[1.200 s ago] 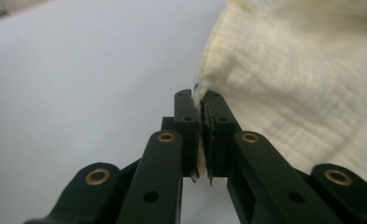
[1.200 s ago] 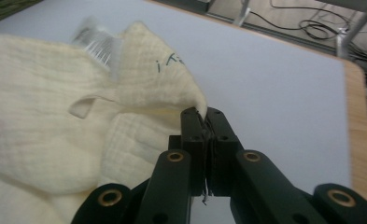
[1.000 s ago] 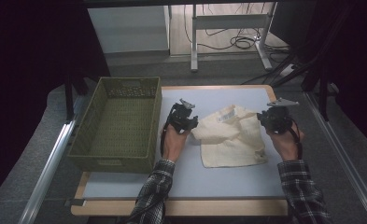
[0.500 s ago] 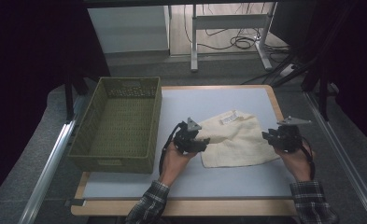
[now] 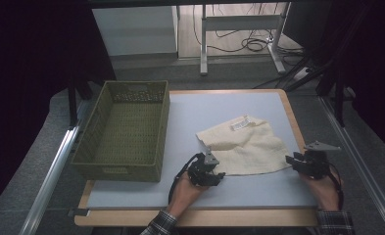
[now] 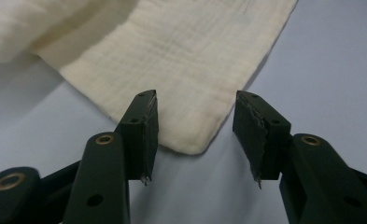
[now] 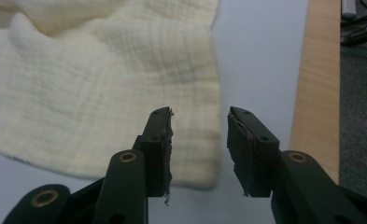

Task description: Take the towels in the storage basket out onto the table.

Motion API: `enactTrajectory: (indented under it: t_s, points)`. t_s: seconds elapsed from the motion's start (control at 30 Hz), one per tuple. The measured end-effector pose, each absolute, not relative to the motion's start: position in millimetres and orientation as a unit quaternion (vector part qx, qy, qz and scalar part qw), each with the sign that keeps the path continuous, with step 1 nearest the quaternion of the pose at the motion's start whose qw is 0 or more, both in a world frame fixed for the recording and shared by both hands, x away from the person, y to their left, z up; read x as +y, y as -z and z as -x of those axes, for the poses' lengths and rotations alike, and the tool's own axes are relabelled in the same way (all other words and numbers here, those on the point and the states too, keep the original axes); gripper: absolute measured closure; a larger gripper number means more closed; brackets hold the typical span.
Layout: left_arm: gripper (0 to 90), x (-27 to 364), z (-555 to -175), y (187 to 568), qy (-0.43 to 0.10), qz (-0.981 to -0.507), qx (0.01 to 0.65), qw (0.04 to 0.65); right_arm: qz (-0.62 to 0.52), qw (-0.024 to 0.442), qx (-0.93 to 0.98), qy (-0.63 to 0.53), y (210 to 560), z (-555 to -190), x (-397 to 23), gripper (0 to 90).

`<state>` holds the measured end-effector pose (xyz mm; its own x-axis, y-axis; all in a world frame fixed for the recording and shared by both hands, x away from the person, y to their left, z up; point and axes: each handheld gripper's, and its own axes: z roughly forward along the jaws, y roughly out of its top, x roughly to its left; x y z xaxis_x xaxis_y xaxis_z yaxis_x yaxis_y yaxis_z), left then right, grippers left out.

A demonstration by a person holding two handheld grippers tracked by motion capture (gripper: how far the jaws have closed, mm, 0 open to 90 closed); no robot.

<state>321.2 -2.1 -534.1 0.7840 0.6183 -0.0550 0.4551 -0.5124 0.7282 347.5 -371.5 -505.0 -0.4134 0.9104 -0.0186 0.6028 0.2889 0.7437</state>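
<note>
Near the front edge of the pale blue surface: cream muslin cloth lying flat, right of the olive woven basket. Left gripper fingers just been closing, right gripper opening, both still apart around near corners, nothing pinched. Next up, probably: clamp both corners.

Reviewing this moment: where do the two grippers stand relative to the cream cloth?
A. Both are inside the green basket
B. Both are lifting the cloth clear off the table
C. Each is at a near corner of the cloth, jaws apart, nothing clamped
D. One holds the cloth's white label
C: the left gripper and the right gripper each show open jaws either side of a near corner of the cloth, which lies on the table.
</note>
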Motion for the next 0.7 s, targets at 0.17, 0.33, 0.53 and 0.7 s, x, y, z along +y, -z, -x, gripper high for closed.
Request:
enactTrajectory:
  t_s: [0.17,0.33,0.53,0.7]
  points:
    - [63.2,-6,-320,534,-0.126,-0.868,0.303,0.372,-0.495,0.217,0.775,-0.328,517,-348,-374,63.2]
    - [83.7,-5,-316,539,-0.121,-0.857,0.304,0.397,-0.495,0.21,0.771,-0.34,518,-342,-369,86.8]
    - [88.1,7,-316,532,-0.11,-0.855,0.313,0.399,-0.485,0.197,0.781,-0.341,513,-332,-364,87.4]
    - [88.0,29,-301,523,-0.102,-0.846,0.322,0.412,-0.472,0.186,0.784,-0.358,510,-317,-359,87.4]
